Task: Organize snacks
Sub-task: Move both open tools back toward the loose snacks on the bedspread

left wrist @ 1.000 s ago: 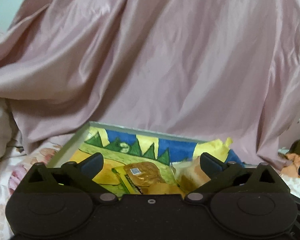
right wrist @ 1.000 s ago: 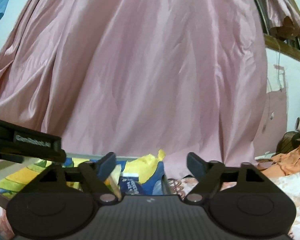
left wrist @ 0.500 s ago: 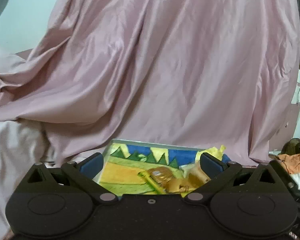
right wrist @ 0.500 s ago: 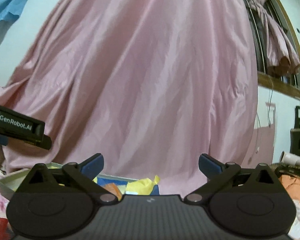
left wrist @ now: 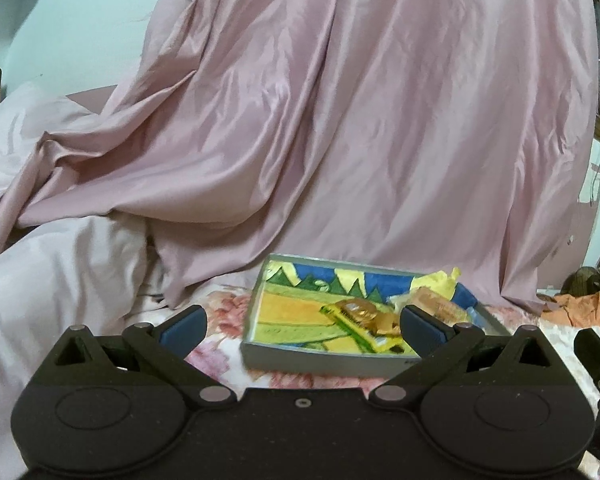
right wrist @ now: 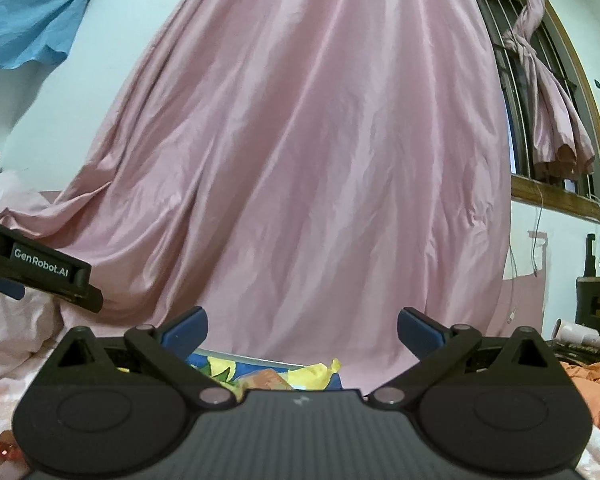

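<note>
left wrist: aimed slightly downward, tray (left wrist: pixel 300 362) near | right wrist: tilted upward at curtain (right wrist: pixel 320 160) | shared: tray, curtain

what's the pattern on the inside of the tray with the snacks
The tray has a painted landscape inside: green triangular trees, yellow-green fields, blue and yellow sky. Clearest in the left wrist view.

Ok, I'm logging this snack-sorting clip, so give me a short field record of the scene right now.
surface: bed with floral sheet
tray: grey-rimmed tray, painted landscape inside
snacks: wrapped packets lying in the tray's right part
backdrop: pink curtain
left gripper: open, holding nothing, drawn back from the tray
right gripper: open, nothing between the fingers, pointing at the curtain
</note>
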A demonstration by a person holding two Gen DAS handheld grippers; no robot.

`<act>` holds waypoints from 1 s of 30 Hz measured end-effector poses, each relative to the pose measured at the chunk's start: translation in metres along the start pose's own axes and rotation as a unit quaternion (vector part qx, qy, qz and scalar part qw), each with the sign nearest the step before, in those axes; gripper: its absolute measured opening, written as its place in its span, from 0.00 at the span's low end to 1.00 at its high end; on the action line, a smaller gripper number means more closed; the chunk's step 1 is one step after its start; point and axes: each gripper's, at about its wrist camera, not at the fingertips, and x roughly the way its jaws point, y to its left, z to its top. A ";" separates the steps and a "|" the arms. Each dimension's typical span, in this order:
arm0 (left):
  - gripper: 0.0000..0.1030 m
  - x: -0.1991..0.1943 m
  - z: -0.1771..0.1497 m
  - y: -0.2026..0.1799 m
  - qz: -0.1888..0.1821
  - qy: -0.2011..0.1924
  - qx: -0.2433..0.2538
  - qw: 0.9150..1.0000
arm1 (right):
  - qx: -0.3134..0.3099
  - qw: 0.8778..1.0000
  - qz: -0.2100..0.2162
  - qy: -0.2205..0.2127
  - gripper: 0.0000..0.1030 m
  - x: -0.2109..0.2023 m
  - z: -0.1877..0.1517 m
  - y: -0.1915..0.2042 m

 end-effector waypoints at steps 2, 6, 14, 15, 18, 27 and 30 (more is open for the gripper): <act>0.99 -0.008 -0.005 0.008 -0.001 0.000 0.003 1.000 | -0.005 1.000 0.002 0.002 1.00 -0.009 0.000 0.004; 0.99 -0.021 -0.018 0.024 -0.006 0.008 0.008 1.000 | -0.021 1.000 0.016 0.009 1.00 -0.027 0.000 0.016; 0.99 -0.037 -0.051 0.051 -0.005 0.042 0.030 0.999 | -0.012 0.995 0.073 0.064 1.00 -0.048 -0.011 0.034; 0.99 -0.038 -0.056 0.053 -0.008 0.048 0.033 0.998 | -0.011 0.994 0.075 0.078 1.00 -0.048 -0.013 0.036; 0.99 -0.041 -0.071 0.057 -0.016 0.062 0.045 0.997 | -0.015 0.991 0.082 0.107 1.00 -0.050 -0.019 0.040; 0.99 -0.033 -0.110 0.063 -0.056 0.117 0.095 0.987 | -0.002 0.966 0.127 0.224 1.00 -0.040 -0.043 0.050; 0.99 -0.024 -0.119 0.066 -0.067 0.141 0.100 0.983 | 0.003 0.955 0.134 0.265 1.00 -0.033 -0.054 0.053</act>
